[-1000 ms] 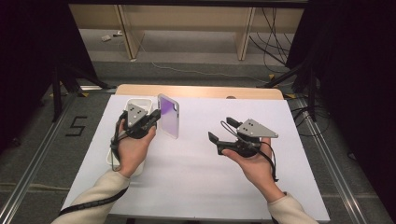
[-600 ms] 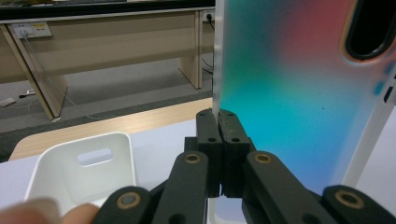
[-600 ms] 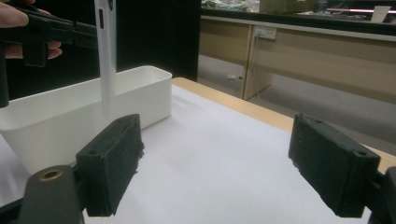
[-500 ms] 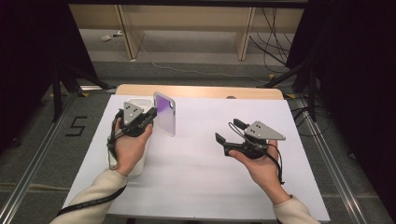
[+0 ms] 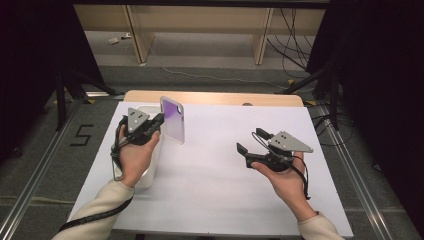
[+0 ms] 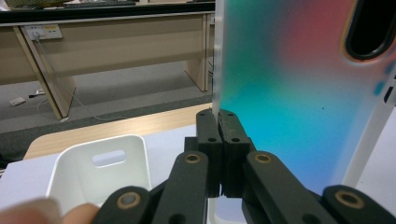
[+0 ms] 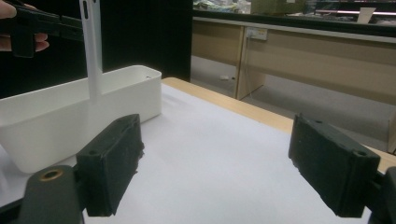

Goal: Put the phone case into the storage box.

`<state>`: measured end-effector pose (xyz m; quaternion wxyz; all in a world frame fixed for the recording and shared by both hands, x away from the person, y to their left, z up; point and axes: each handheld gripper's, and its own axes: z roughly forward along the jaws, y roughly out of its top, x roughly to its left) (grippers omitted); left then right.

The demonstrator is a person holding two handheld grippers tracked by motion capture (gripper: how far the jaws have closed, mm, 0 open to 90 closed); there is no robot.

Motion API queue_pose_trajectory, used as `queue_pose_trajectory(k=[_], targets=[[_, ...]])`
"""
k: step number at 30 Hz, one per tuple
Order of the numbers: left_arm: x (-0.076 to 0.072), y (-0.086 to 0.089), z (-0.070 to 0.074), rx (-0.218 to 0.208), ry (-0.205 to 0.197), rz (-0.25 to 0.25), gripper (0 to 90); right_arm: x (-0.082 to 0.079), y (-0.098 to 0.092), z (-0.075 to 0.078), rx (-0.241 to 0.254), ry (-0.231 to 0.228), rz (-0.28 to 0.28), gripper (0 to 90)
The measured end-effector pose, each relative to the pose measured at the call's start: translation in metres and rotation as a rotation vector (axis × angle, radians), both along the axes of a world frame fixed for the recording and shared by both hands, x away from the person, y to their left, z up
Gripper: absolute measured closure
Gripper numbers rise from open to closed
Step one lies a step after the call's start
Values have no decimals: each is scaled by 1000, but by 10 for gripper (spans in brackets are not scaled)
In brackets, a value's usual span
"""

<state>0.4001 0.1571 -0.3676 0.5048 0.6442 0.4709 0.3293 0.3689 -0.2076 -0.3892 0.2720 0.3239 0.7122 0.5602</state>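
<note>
A phone case (image 5: 172, 120) with an iridescent purple-teal back hangs upright above the table's left side. My left gripper (image 5: 158, 120) is shut on its edge. In the left gripper view the case (image 6: 299, 88) stands close up, its camera cut-out at the top right, and the jaws pinch its left edge. In the right gripper view the case (image 7: 91, 51) shows edge-on above a white bin (image 7: 70, 116). My right gripper (image 5: 250, 141) is held over the table's right half, open, with nothing between its pads (image 7: 112, 163).
The long white bin (image 5: 145, 150) lies along the table's left side under my left hand; its handle slot (image 6: 108, 157) shows in the left gripper view. A white sheet (image 5: 215, 170) covers the table. Desks and cables stand beyond the far edge.
My left gripper has carried the case a little left and back toward the bin. My right gripper has drifted right and slightly nearer, still open.
</note>
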Motion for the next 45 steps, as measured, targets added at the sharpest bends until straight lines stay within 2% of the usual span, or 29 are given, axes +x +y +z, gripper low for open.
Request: queue_pose_trajectory(k=[3,4,9,14,16,27,38,39,45], targets=[[0,1,0,0,-2,4,886,-2,-3,-1,14,5,-5,185],[0,1,0,1,-2,5,887,-2,-5,-1,8,-7,-9,185],[1,3,0,3,-1,10,887,-5,-10,-2,3,7,-16,185],[1,5,1,0,-4,19,886,-6,-14,-4,9,-7,-23,185],[2,6,1,-3,-7,23,886,-7,-16,-4,-1,-3,-26,185],[3,12,3,-4,-13,43,886,-10,-19,-6,8,-7,-35,185],[5,18,4,-6,-13,65,886,-13,-25,-7,9,0,-33,185],[5,19,4,-7,-12,65,886,-15,-25,-7,9,27,-42,185],[6,21,4,-7,-15,69,887,-17,-26,-8,23,18,-47,185]])
